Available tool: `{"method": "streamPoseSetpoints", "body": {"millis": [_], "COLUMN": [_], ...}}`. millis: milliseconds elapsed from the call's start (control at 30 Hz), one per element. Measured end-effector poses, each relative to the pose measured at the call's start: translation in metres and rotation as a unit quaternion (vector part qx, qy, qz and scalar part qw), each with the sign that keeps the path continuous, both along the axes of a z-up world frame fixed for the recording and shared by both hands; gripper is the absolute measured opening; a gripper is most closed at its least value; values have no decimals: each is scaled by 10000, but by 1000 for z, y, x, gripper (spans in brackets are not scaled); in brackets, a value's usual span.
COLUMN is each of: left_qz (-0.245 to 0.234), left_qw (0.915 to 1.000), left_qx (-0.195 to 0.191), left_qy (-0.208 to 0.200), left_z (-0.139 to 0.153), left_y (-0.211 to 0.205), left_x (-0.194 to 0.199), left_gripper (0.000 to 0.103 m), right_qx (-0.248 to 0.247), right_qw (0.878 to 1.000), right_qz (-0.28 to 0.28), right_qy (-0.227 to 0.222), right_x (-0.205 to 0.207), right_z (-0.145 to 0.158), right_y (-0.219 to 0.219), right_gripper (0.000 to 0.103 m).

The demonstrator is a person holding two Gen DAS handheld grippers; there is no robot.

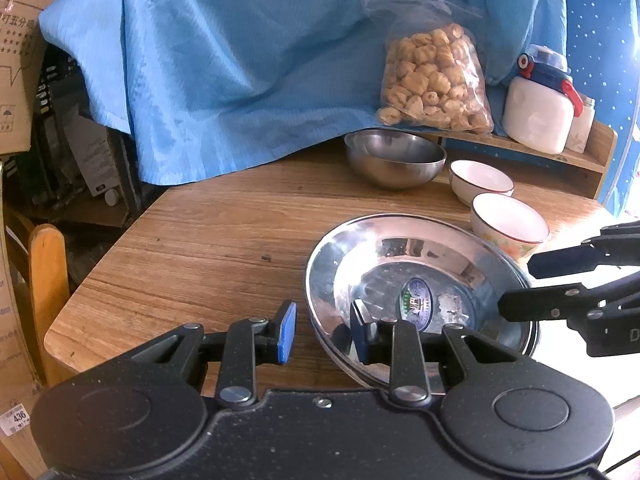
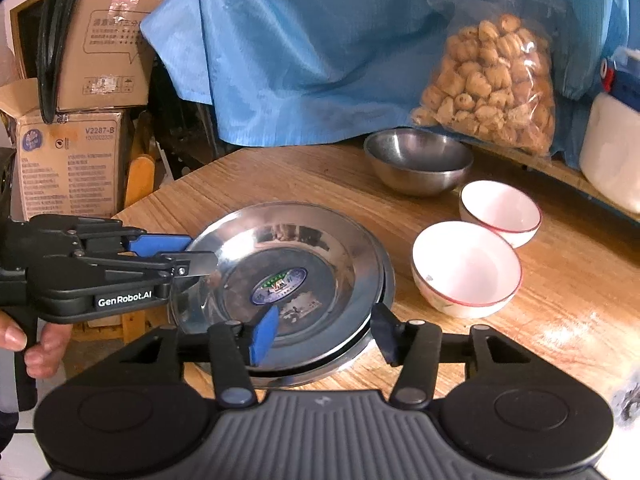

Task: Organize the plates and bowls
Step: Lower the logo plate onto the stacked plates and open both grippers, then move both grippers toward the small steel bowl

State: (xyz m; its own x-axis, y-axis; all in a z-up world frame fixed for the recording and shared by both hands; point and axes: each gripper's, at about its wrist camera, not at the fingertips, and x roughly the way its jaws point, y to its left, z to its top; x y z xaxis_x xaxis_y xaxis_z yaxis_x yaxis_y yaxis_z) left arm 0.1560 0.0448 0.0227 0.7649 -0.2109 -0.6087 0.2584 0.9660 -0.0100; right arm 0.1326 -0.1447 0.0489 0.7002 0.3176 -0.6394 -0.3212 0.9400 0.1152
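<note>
A: Resting near the bench's (image 1: 200, 248) front edge: stacked steel plates (image 2: 288, 240), oval sticker at centre. Two white red-rimmed bowls (image 2: 466, 268) just beside them, touching each other; steel bowl (image 2: 418, 162) behind those.

B: Left claw (image 1: 322, 330)?

A: Fingers apart, straddling the plates' left rim — one pad outside, one over the dish. Neither pad pressing, as far as I can see.

B: Right claw (image 2: 322, 338)?

A: Fingers apart too, spanning the near rim; no pad pressed on it. Bag of puffed snacks (image 1: 436, 78) and white jug (image 1: 538, 114) sit on the shelf behind; blue cloth (image 1: 240, 60) hangs beyond.
</note>
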Motion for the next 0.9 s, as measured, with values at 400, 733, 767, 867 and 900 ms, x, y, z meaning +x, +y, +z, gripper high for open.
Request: {"method": "streamPoseSetpoints", "body": {"millis": [400,733,767,867,900], "left_qz": [281,791,810,853,852], "left_qw": [9992,9962,9961,9958,9958], "left_qx": [-213,-177,-167,-133,-111], "left_qy": [-198,-328,-312,-302,-311], "left_z": [10,19,19,21,21], "left_y": [11,10,9,5,3], "left_x": [3,33,37,50,54], "left_gripper": [77,102,102,102,102], "right_qx": [99,373,402,441,447], "right_qw": [9998,9976,9973,9964,9960], "right_qz": [-104,-513,-549,-668,-710], "right_qy": [-142,-267,-261,-269,-295], "right_x": [-1,14,17,24,26], "right_z": [4,3,2,1,2], "right_y": [-7,-33,-36,-45,-47], "right_gripper": [83,103,103,103,103]}}
